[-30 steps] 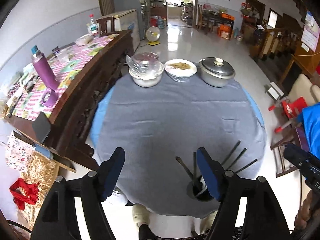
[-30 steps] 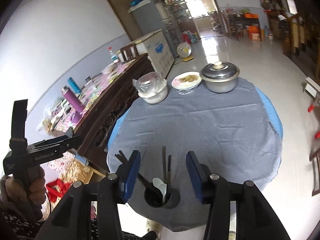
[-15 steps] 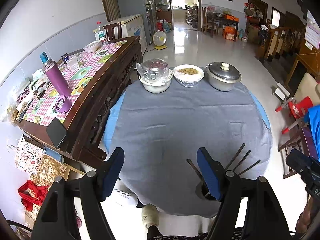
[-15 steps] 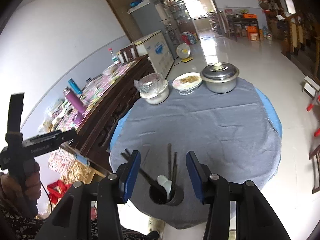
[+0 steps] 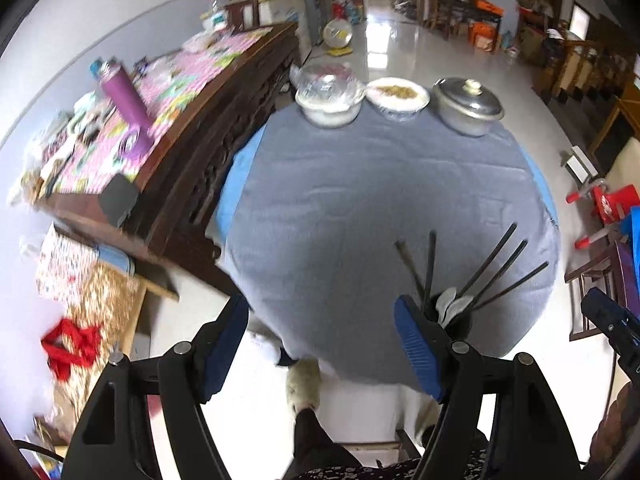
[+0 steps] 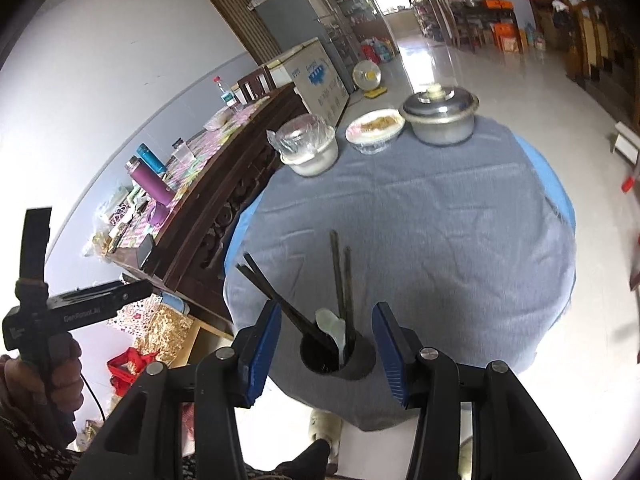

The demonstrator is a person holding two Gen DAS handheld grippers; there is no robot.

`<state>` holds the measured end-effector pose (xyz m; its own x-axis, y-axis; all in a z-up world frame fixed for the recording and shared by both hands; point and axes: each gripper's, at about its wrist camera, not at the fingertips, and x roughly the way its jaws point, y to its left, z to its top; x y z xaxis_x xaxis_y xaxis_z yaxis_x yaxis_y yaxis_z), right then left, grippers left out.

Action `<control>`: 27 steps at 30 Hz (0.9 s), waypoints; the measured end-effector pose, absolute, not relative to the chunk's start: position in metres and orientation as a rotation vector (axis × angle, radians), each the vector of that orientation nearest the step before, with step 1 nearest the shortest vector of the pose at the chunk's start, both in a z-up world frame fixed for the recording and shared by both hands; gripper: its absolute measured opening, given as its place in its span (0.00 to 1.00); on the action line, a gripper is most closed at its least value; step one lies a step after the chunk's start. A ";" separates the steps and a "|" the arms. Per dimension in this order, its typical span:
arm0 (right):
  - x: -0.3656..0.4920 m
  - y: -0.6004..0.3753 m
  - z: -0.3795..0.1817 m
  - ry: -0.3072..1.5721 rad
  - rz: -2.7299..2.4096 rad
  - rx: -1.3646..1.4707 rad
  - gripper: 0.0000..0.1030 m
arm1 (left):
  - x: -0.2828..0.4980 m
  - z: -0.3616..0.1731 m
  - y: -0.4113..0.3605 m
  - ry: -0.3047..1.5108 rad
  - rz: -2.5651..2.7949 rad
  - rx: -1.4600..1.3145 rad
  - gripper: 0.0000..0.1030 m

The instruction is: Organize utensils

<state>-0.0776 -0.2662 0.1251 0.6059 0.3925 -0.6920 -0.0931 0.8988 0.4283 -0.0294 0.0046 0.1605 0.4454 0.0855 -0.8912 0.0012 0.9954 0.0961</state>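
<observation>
left view, claw: left gripper (image 5: 320, 344) jaws wide apart, nothing between them; it hangs over the near table edge.
left view, change: it has tipped down toward the table since a second ago, and the holder now shows past its right finger instead of hiding behind it.
left view, target: black utensil holder (image 5: 454, 320) just off the right pad, holding dark chopsticks (image 5: 492, 264) and a white spoon (image 5: 450, 304).
right view, claw: right gripper (image 6: 326, 342) at a middling gap, pads either side of the utensil holder (image 6: 338, 354) but clear of it; no grip yet.
right view, change: claw has dropped closer, so the holder sits squarely between the pads.
meaning: looks like the approach is nearly done; closing on the holder seems next.
surface: round table, grey cloth (image 6: 440, 216); far from both claws sit a wrapped bowl (image 6: 310, 148), a food dish (image 6: 374, 130) and a lidded steel pot (image 6: 440, 114).
room: wooden sideboard (image 5: 192, 128) off to the left, glossy tiled floor beyond.
</observation>
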 end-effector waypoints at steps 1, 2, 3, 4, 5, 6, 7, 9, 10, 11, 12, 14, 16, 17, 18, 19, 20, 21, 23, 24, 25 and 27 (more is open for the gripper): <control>-0.078 -0.268 0.122 0.884 0.291 0.365 0.49 | -0.032 0.154 0.005 1.127 0.067 0.072 0.74; -0.077 -0.271 0.118 0.896 0.296 0.359 0.49 | -0.035 0.147 0.005 1.145 0.074 0.052 0.74; -0.076 -0.272 0.117 0.905 0.298 0.361 0.49 | -0.036 0.141 0.005 1.163 0.071 0.035 0.74; -0.076 -0.273 0.115 0.916 0.292 0.366 0.49 | -0.037 0.133 0.004 1.188 0.059 0.020 0.74; -0.078 -0.273 0.114 0.920 0.277 0.370 0.49 | -0.037 0.122 0.002 1.226 0.027 0.012 0.74; -0.079 -0.272 0.115 0.919 0.267 0.372 0.49 | -0.037 0.113 -0.001 1.255 -0.009 0.019 0.74; -0.082 -0.269 0.115 0.917 0.253 0.372 0.49 | -0.035 0.106 -0.002 1.276 -0.035 0.033 0.74; -0.090 -0.260 0.118 0.915 0.203 0.363 0.49 | -0.025 0.092 -0.004 1.334 -0.097 0.075 0.74; -0.096 -0.255 0.120 0.911 0.183 0.377 0.49 | -0.021 0.090 -0.004 1.345 -0.122 0.085 0.74; -0.099 -0.250 0.120 0.911 0.176 0.389 0.49 | -0.017 0.090 -0.003 1.344 -0.146 0.099 0.74; -0.103 -0.245 0.120 0.915 0.168 0.389 0.49 | -0.015 0.092 -0.003 1.333 -0.163 0.122 0.74; -0.106 -0.233 0.121 0.928 0.156 0.362 0.49 | -0.014 0.096 -0.003 1.292 -0.188 0.164 0.74; -0.107 -0.225 0.126 0.927 0.160 0.335 0.49 | -0.012 0.103 0.004 1.250 -0.189 0.173 0.74; -0.106 -0.221 0.130 0.923 0.169 0.319 0.49 | -0.012 0.106 0.007 1.238 -0.186 0.168 0.74; -0.106 -0.218 0.133 0.916 0.177 0.300 0.49 | -0.013 0.109 0.010 1.223 -0.178 0.152 0.74; -0.104 -0.214 0.137 0.906 0.184 0.274 0.49 | -0.012 0.111 0.013 1.215 -0.174 0.139 0.74; -0.101 -0.212 0.139 0.898 0.192 0.253 0.49 | -0.014 0.115 0.017 1.197 -0.165 0.118 0.74; -0.099 -0.210 0.141 0.892 0.200 0.239 0.49 | -0.016 0.118 0.019 1.177 -0.158 0.107 0.74; -0.092 -0.207 0.142 0.879 0.222 0.217 0.49 | -0.021 0.123 0.020 1.141 -0.147 0.109 0.74; -0.089 -0.204 0.141 0.869 0.231 0.204 0.49 | -0.023 0.125 0.019 1.123 -0.140 0.111 0.74; -0.087 -0.202 0.141 0.864 0.237 0.196 0.49 | -0.021 0.124 0.020 1.112 -0.136 0.112 0.74; -0.084 -0.193 0.134 0.870 0.263 0.170 0.49 | -0.023 0.123 0.020 1.097 -0.117 0.121 0.74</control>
<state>-0.0836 -0.1932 0.1342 0.6152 0.2959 -0.7307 -0.1584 0.9544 0.2531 -0.0233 0.0196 0.1232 0.4516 -0.0346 -0.8916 0.1544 0.9872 0.0399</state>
